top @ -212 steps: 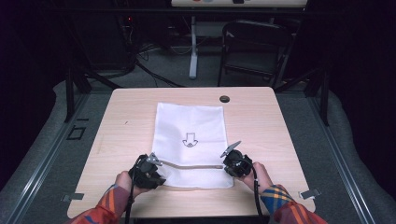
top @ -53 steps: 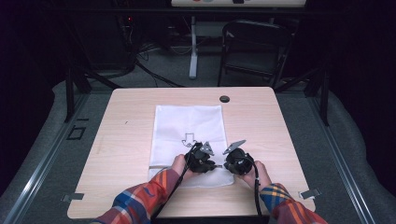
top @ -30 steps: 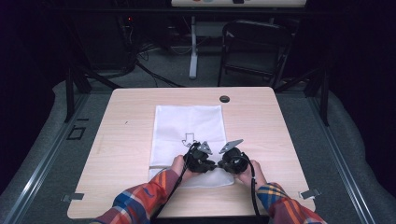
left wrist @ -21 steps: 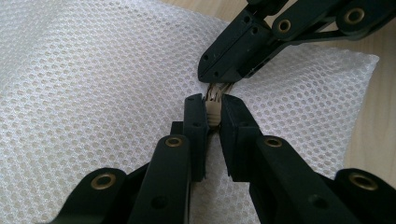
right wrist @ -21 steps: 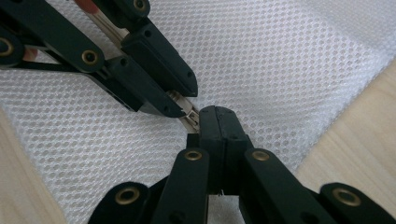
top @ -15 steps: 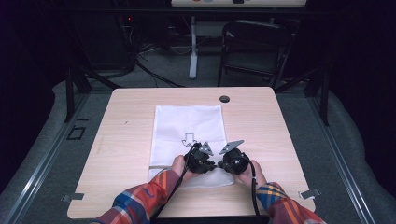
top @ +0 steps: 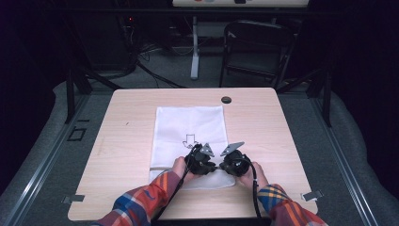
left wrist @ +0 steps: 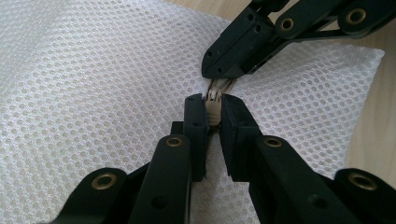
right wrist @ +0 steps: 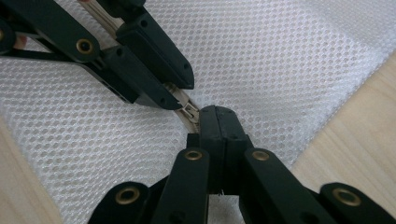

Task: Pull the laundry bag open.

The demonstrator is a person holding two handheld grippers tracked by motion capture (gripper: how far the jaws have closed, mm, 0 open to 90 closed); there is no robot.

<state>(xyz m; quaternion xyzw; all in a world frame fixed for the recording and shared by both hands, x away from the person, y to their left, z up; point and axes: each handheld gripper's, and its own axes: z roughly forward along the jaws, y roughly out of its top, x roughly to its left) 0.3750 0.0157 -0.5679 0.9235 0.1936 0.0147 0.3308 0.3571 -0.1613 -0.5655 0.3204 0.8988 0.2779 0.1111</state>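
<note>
the mesh bag (top: 188, 141) lies flat on the counter (top: 282, 132), an arrow printed on its middle, and both grippers meet at its near edge on the zip. by the look of it the zip is nearly dealt with: the slider (left wrist: 213, 112) sits close to the bag's near right corner, so little travel seems left, though whether it is being shut or opened i cannot tell from these pictures.

the left hand-held gripper (left wrist: 213, 109) pinches the small beige slider between its jaws. the right hand-held gripper (right wrist: 215, 122) has its jaws pressed together on the bag's edge just past the slider, probably holding the fabric taut; what exactly lies between its pads is hidden.

the high view gives the whole layout: bag in the middle of the counter, hands side by side at its near edge, a dark round cap (top: 226, 99) by the far edge. it cannot resolve the zip at all. the left gripper view shows the slider and its pull clearly; the right gripper view shows the zip tape (right wrist: 184, 108) running back under the left jaws
</note>
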